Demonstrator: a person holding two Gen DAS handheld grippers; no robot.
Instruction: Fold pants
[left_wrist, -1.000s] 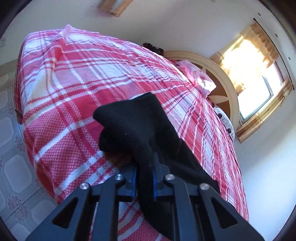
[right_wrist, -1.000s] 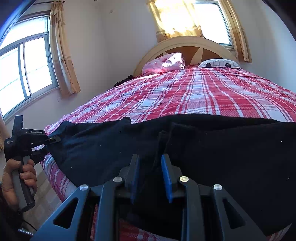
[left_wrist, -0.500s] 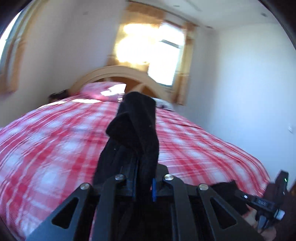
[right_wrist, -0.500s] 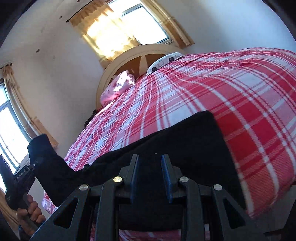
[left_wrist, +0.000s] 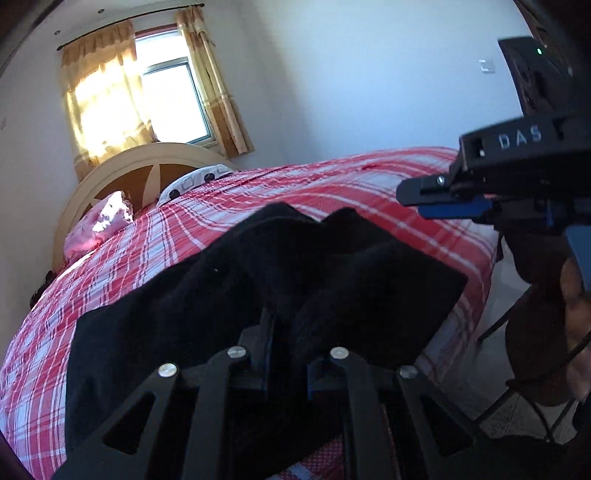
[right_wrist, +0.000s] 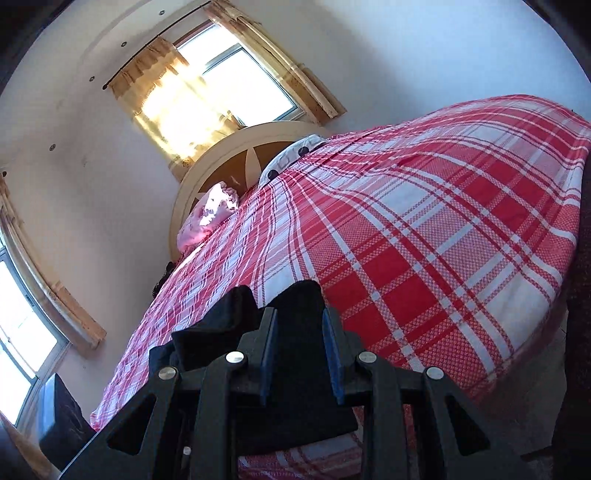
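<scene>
Black pants (left_wrist: 258, 295) lie bunched in a doubled heap on the red plaid bed (left_wrist: 388, 184), near its front edge. My left gripper (left_wrist: 286, 332) sits low in the left wrist view, its tips buried in the cloth. Its jaws are opening a little, with a fold of the pants still between them. My right gripper (right_wrist: 299, 332) shows black cloth (right_wrist: 295, 387) filling the gap between its blue pads. In the left wrist view the right gripper (left_wrist: 436, 201) hovers at the right, just past the heap, held by a person's hand (left_wrist: 576, 314).
A rounded headboard (left_wrist: 110, 173), a pink pillow (left_wrist: 99, 221) and a white spotted pillow (left_wrist: 195, 181) are at the far end. The bed's corner drops to tiled floor (left_wrist: 517, 413) at the right. A dark box (right_wrist: 62, 417) stands by the left window.
My left gripper swung across the bed toward the right gripper, rolling as it went and carrying its end of the pants over the other. The right gripper also shifted and rolled, cloth still between its pads.
</scene>
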